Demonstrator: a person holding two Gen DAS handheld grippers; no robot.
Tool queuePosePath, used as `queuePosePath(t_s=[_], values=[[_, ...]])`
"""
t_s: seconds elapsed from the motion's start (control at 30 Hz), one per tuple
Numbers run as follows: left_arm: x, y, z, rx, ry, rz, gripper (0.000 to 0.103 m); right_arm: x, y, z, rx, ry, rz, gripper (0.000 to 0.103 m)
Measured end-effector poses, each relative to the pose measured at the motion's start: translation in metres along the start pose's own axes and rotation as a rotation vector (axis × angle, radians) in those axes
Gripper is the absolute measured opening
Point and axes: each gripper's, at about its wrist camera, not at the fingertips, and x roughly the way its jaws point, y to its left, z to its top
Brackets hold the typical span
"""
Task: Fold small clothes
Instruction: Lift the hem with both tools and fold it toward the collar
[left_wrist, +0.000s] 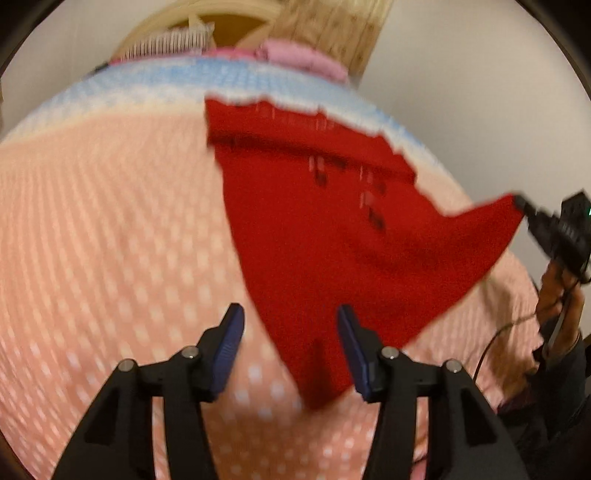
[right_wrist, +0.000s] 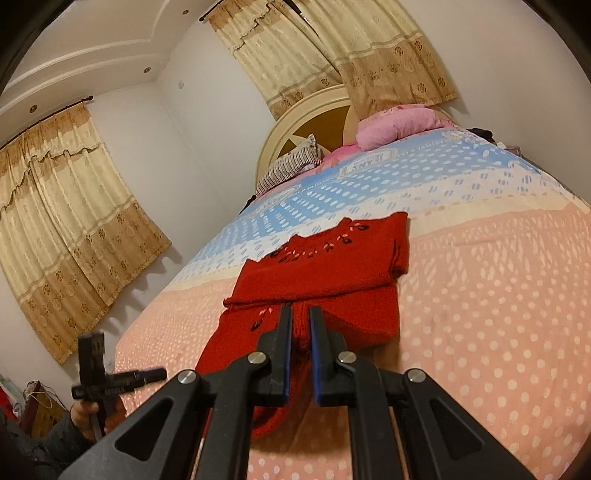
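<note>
Right gripper (right_wrist: 300, 317): jaws clamped on one red sweater (right_wrist: 325, 273)
Left gripper (left_wrist: 291, 325): jaws apart, sweater's corner between, untouched
Sweater: one, folded on bed (right_wrist: 498, 295)
Pillows: two beyond

— How did the left gripper (left_wrist: 291, 349) stand?
— Tilted steeply downward, jaws apart, the blue pads (left_wrist: 231, 341) pressing on nothing.
— And the right gripper (right_wrist: 300, 332)?
— Angled gently downward, its jaws drawn close and pinching red knit. A hand (left_wrist: 561, 295) gripped its handle from below.
</note>
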Motion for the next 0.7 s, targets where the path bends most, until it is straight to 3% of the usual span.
queuePosePath(t_s=[0.1,0.37,0.4,0.43,0.5,0.7], values=[[0.010,0.002,-0.020,-0.051,0.048,-0.024,0.054,-0.001,-0.003,-0.009,0.011,0.015,0.003,0.008],[0.018,-0.015,-0.026,-0.081,0.047,-0.096,0.052,-0.007,-0.004,-0.025,0.021,0.024,0.014,0.008],[0.019,-0.019,-0.026,-0.060,0.041,-0.077,0.035,-0.007,-0.004,-0.026,0.024,0.024,0.016,0.008],[0.020,-0.021,-0.026,-0.043,0.042,-0.062,0.007,-0.007,-0.005,-0.027,0.029,0.023,0.019,0.008],[0.018,-0.013,-0.024,-0.081,0.045,-0.090,0.008,-0.007,-0.005,-0.029,0.033,0.024,0.020,0.008],[-0.029,0.005,0.002,-0.108,-0.136,-0.104,0.008,-0.011,-0.009,-0.028,0.031,0.020,0.010,0.008]])
